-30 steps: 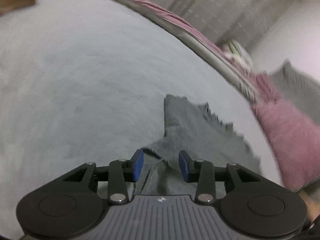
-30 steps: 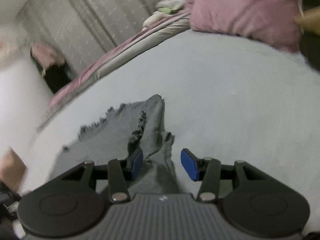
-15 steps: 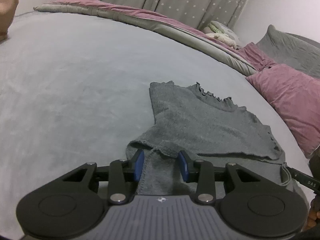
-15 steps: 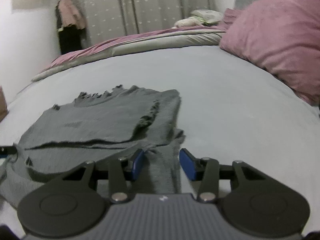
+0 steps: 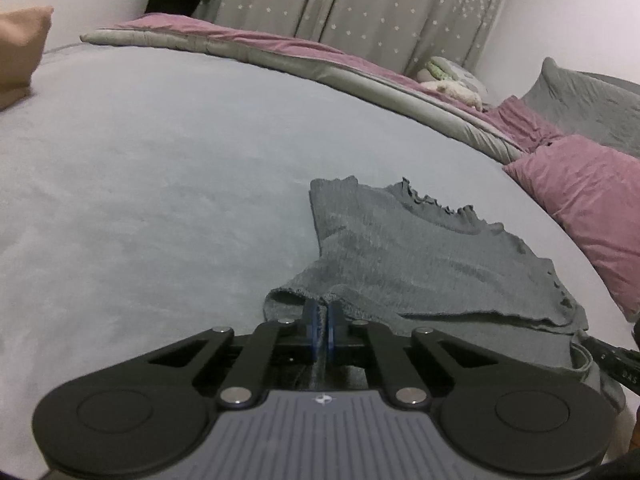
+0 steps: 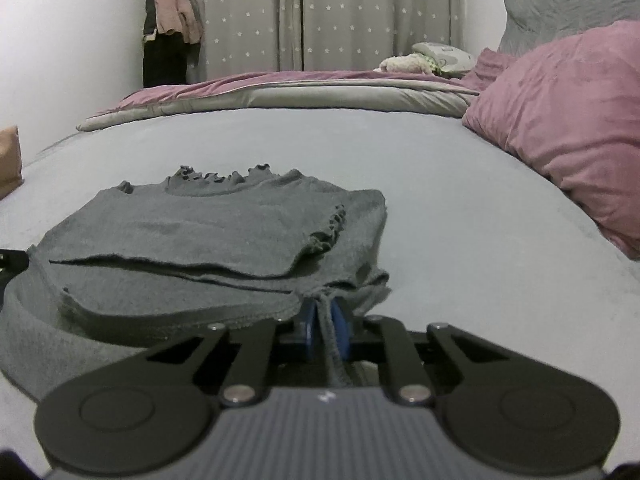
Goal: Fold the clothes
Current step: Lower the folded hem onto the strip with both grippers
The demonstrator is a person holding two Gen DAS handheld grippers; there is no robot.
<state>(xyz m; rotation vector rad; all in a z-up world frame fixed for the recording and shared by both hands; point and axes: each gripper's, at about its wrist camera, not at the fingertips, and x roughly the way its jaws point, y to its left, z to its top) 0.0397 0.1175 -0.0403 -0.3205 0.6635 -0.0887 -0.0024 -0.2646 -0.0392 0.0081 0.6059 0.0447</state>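
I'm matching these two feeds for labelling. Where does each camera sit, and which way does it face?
Left wrist: on the left gripper, facing across the bed to the curtains; jaws shut on the grey top.
Right wrist: on the right gripper, facing likewise; jaws shut on the top's other near corner.
Shared: top, pink pillow, curtains.

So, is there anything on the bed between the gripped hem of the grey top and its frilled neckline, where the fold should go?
Nothing visible. Both grippers, left and right, are shut on the grey top, and only its own flat fabric lies ahead.
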